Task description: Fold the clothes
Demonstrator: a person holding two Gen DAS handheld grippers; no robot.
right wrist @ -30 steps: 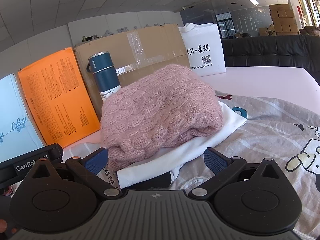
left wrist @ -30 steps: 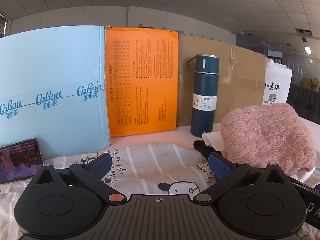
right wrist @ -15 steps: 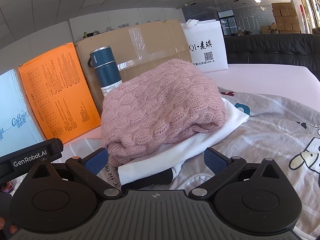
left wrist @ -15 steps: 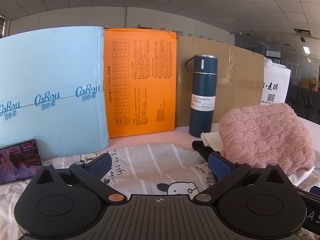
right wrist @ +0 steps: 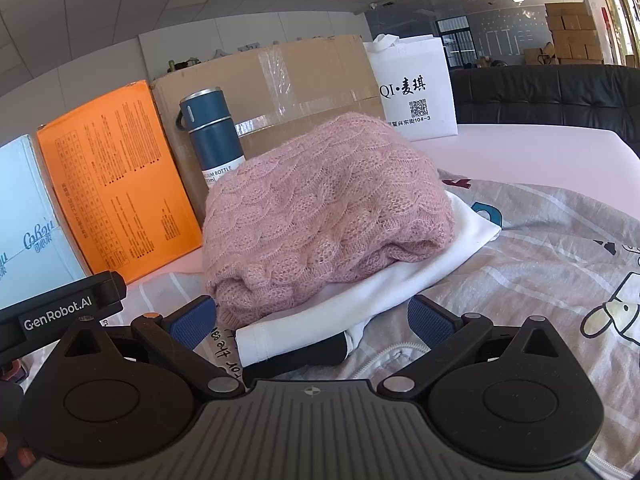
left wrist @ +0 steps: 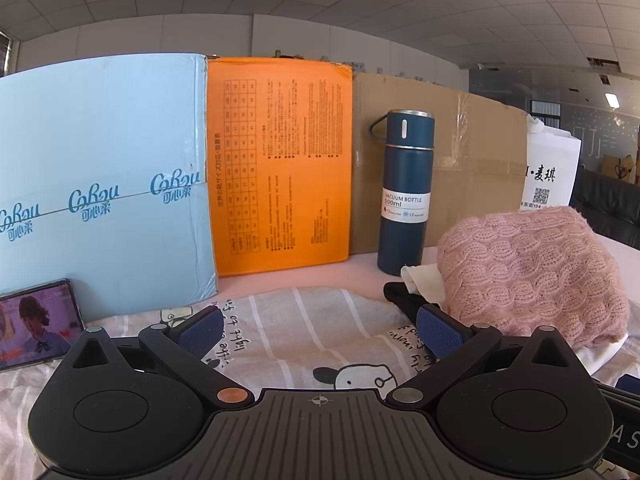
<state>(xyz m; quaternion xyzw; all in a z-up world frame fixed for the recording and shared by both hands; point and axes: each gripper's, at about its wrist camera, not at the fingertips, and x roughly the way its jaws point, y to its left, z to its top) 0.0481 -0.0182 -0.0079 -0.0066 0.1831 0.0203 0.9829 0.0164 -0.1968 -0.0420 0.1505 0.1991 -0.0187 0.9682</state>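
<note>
Both grippers, left gripper (left wrist: pixel 318 330) and right gripper (right wrist: pixel 310 322), spread wide, holding nothing, held low and level. Just ahead: folded stack, pink knit sweater (right wrist: pixel 320 208) atop white garment (right wrist: pixel 400 288), resting on printed grey garment (left wrist: pixel 304 328). Between folds, likely; next, pinch an edge of the spread garment.

Ahead of my left gripper (left wrist: pixel 318 330) the striped cloth (left wrist: pixel 304 320) lies flat and open up to the boxes: blue box (left wrist: pixel 104 184), orange box (left wrist: pixel 280 168), vacuum bottle (left wrist: pixel 406 196). The pink sweater (right wrist: pixel 320 216) stack blocks my right gripper (right wrist: pixel 312 320); open cloth lies to its right.
</note>
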